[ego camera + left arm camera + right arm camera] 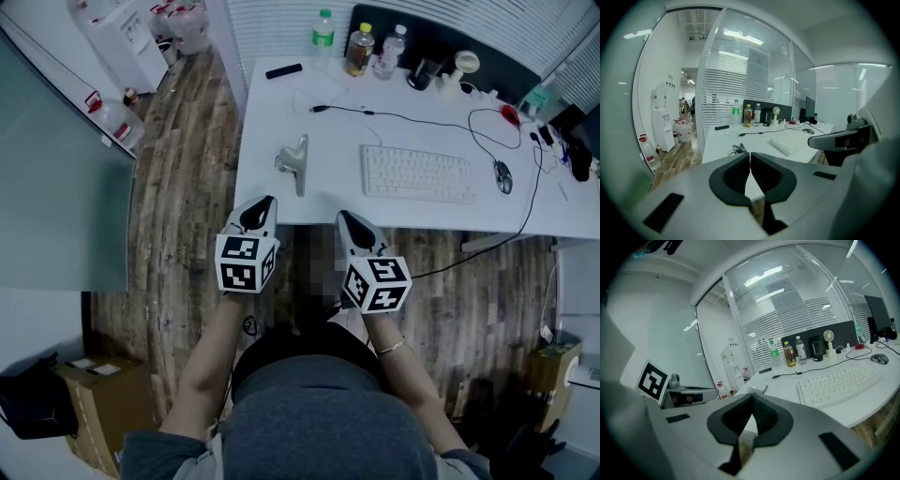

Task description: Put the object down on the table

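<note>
while held at the near edge of the bench [412,217], the left tongs [750,157] and right tongs [751,398] are each closed tip to tip, their black ribbed pads [733,178] clamping nothing. the silvery metal object [293,161], narrow and angular, lies on the smooth white bench, apart from both tongs, near a white keyboard [415,173].

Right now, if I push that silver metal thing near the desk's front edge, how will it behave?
The silver metal object looks rigid and probably heavy for its size. It lies low on the smooth white table, so a push would likely slide it, not tip it. Its shiny surface may be slippery to grip.
</note>
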Action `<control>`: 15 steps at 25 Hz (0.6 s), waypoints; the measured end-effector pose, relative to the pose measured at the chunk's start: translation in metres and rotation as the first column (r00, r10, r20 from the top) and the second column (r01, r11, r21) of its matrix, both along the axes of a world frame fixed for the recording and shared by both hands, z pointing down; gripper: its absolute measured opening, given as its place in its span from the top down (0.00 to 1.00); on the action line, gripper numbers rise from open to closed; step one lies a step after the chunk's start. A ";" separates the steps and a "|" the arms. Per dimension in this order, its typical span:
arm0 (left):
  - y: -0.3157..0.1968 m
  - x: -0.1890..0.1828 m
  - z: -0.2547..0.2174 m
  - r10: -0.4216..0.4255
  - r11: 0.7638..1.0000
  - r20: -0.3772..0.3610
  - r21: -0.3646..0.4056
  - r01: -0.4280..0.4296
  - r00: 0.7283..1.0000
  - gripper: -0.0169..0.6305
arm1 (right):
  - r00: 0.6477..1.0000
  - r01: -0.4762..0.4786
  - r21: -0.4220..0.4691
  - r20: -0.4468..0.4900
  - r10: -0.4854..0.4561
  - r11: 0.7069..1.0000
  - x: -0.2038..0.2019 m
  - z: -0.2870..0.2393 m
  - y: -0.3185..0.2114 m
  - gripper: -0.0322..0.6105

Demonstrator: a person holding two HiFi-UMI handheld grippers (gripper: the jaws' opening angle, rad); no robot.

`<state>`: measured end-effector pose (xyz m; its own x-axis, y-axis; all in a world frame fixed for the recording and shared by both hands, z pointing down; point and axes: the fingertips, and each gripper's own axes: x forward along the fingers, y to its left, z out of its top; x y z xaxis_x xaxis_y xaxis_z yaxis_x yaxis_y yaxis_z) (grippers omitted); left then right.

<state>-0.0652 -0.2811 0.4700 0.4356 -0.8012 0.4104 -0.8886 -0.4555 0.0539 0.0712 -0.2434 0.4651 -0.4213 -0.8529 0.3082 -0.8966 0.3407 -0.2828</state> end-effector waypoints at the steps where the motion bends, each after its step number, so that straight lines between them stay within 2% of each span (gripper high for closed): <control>1: 0.003 0.000 -0.001 0.000 1.000 0.002 0.004 0.000 1.000 0.93 | 1.000 0.000 0.001 0.000 0.000 1.000 0.000 0.000 0.001 0.94; 15: 0.024 -0.004 -0.003 -0.024 1.000 -0.012 0.013 0.024 1.000 0.93 | 0.999 0.009 0.016 -0.032 -0.009 1.000 -0.003 0.000 0.009 0.95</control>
<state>-0.0689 -0.2575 0.4674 0.4212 -0.8167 0.3945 -0.8985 -0.4351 0.0586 0.0684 -0.2348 0.4652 -0.4194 -0.8540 0.3078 -0.9019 0.3533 -0.2487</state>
